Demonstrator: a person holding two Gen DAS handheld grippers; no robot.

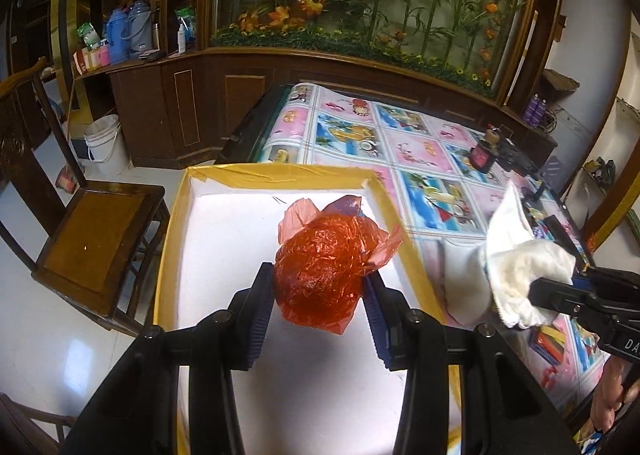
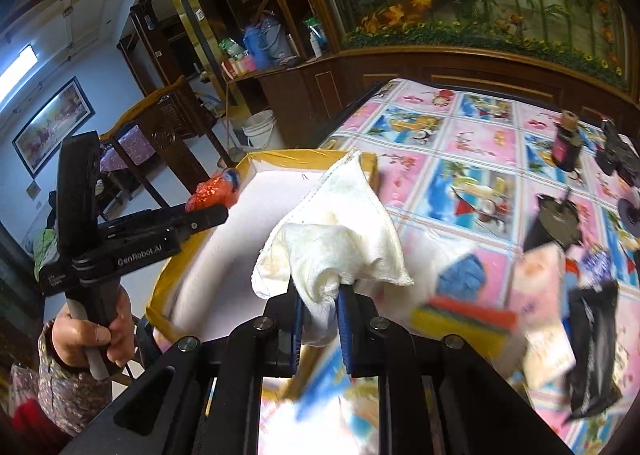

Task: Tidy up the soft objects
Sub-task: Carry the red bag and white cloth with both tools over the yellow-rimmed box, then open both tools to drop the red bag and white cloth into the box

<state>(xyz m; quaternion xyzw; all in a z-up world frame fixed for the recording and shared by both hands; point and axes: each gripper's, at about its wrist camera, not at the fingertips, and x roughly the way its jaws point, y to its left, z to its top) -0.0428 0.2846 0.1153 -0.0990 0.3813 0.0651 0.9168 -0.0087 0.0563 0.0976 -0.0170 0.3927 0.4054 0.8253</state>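
My left gripper (image 1: 320,287) is shut on a crumpled red plastic bag (image 1: 324,267) and holds it over the white inside of a box (image 1: 224,223) with yellow-taped rims. From the right wrist view the same red plastic bag (image 2: 214,191) shows at the tip of the left gripper (image 2: 216,211), held by a hand. My right gripper (image 2: 322,295) is shut on a white cloth (image 2: 340,231) that hangs bunched over the box's (image 2: 192,283) right rim. In the left wrist view the white cloth (image 1: 524,259) and right gripper (image 1: 540,295) sit at the right.
The table carries a pink and blue patterned cover (image 1: 404,143). On its right part lie a dark bottle (image 2: 566,147), a sponge (image 2: 468,315), a black bag (image 2: 592,351) and other small items. A wooden chair (image 1: 96,243) stands left of the box, a white bucket (image 1: 106,143) behind it.
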